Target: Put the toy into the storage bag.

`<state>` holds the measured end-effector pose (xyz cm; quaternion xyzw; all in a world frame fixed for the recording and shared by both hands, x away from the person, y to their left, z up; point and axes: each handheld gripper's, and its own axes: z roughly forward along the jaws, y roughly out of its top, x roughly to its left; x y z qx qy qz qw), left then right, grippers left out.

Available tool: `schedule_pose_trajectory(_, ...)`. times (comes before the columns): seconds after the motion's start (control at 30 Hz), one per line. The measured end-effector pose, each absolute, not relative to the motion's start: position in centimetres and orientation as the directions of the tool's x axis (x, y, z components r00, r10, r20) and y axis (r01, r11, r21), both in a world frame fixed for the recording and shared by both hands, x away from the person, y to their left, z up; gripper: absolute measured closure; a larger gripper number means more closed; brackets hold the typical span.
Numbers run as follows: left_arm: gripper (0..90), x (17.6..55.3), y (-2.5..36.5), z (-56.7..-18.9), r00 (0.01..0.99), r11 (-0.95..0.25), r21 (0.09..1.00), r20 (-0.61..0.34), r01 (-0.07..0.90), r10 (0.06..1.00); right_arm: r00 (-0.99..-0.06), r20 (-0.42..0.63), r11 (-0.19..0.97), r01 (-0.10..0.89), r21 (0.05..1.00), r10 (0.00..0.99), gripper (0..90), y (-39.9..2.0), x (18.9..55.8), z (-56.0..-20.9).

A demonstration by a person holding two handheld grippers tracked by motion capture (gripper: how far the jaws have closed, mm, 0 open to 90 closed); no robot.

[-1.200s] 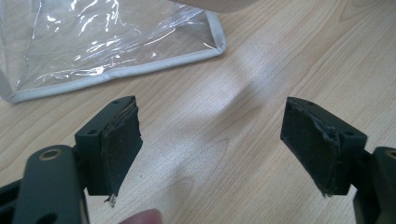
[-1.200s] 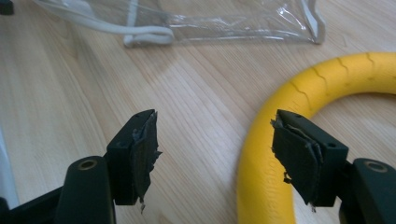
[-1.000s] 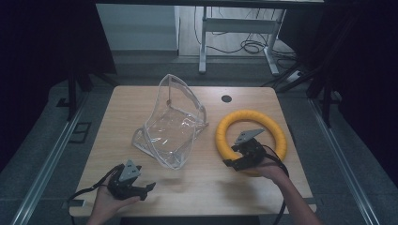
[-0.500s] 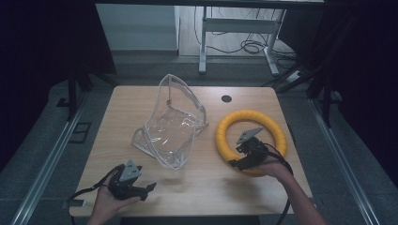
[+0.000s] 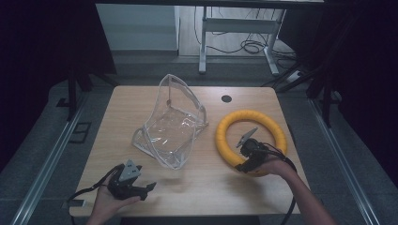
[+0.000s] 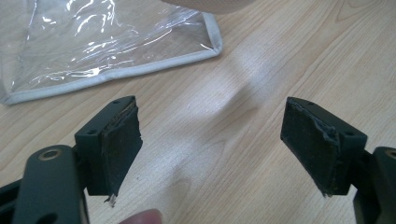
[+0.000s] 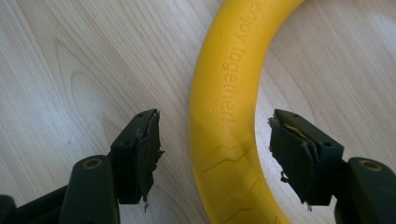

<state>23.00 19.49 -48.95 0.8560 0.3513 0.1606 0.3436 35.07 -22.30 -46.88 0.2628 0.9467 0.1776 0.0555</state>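
A yellow foam ring [image 5: 244,117] lies flat on the right half of the wooden table [image 5: 211,187]. My right gripper [image 5: 242,165] is at the ring's near-left arc. In the right gripper view it [image 7: 215,158] is open, its jaws straddling the ring's tube [image 7: 229,93] with a gap on each side. A clear plastic pouch [image 5: 171,126] with a grey rim stands open at mid-table. At the front left, my left gripper [image 5: 146,187] is open over bare wood. The pouch's corner [image 6: 93,42] lies just beyond its jaws [image 6: 210,144].
A small black round hole [image 5: 226,98] sits near the table's far edge. Beyond the table are a metal desk frame [image 5: 234,28] and loose cables [image 5: 248,47] on the floor. Cables trail from both grippers off the near edge.
My right gripper has shifted slightly toward the near arc of the ring. The left gripper, pouch and ring have stayed put.
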Motion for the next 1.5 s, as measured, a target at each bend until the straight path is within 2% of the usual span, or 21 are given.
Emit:
schedule_pose_trajectory(0.7,20.0,23.0,19.4,-49.0,0.705,-0.526,0.696,0.04,0.488,0.708,-0.866,-0.003,0.839,0.484,0.249,0.501,33.2,-20.0,36.8,-49.2)
schedule_pose_trajectory(1.2,19.9,22.9,19.4,-48.9,0.701,-0.518,0.702,0.036,0.489,0.712,-0.867,-0.013,0.847,0.484,0.222,0.499,41.1,-19.5,37.5,-49.9)
schedule_pose_trajectory(1.23,20.0,23.0,19.4,-48.9,0.701,-0.518,0.701,0.036,0.49,0.712,-0.865,-0.011,0.847,0.488,0.213,0.501,44.7,-19.5,37.6,-50.1)
schedule_pose_trajectory(1.33,20.0,23.0,19.4,-49.0,0.702,-0.52,0.701,0.037,0.489,0.711,-0.862,-0.008,0.845,0.496,0.203,0.507,47.7,-19.4,37.7,-50.2)
schedule_pose_trajectory(1.47,19.9,22.9,19.4,-48.9,0.702,-0.518,0.702,0.036,0.489,0.712,-0.859,0.005,0.842,0.502,0.195,0.511,48.8,-19.4,37.9,-50.2)
schedule_pose_trajectory(1.5,20.0,22.9,19.4,-48.9,0.701,-0.518,0.702,0.036,0.489,0.712,-0.858,0.001,0.845,0.507,0.169,0.514,49.4,-19.2,38.0,-50.1)
